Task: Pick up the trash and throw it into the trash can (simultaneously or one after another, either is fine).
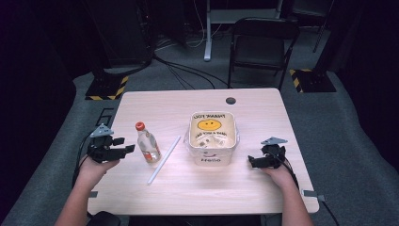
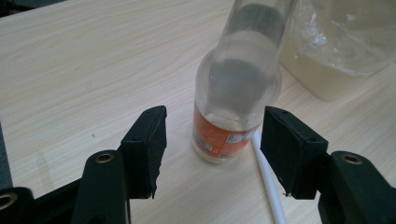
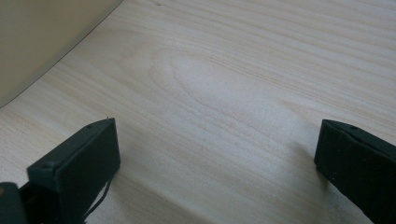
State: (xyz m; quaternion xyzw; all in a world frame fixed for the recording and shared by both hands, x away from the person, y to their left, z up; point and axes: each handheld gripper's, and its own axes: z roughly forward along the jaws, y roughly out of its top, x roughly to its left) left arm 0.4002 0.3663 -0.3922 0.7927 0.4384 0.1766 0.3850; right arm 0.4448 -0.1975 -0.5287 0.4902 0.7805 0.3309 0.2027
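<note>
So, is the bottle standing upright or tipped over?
Upright: the bottle stands on its base on the table, red cap on top.

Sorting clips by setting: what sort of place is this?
Likely a lab or studio, not a home: a lone table on grey carpet, cables across the floor, hazard-striped stand bases, a folding chair.

On the desk [image 1: 197, 188] we see the bottle [image 1: 147, 143] standing left of the straw [image 1: 163, 159], with the tub [image 1: 211, 139] to their right. The left gripper [image 1: 126, 145] sits just left of the bottle, the right gripper [image 1: 251, 162] right of the tub.
</note>
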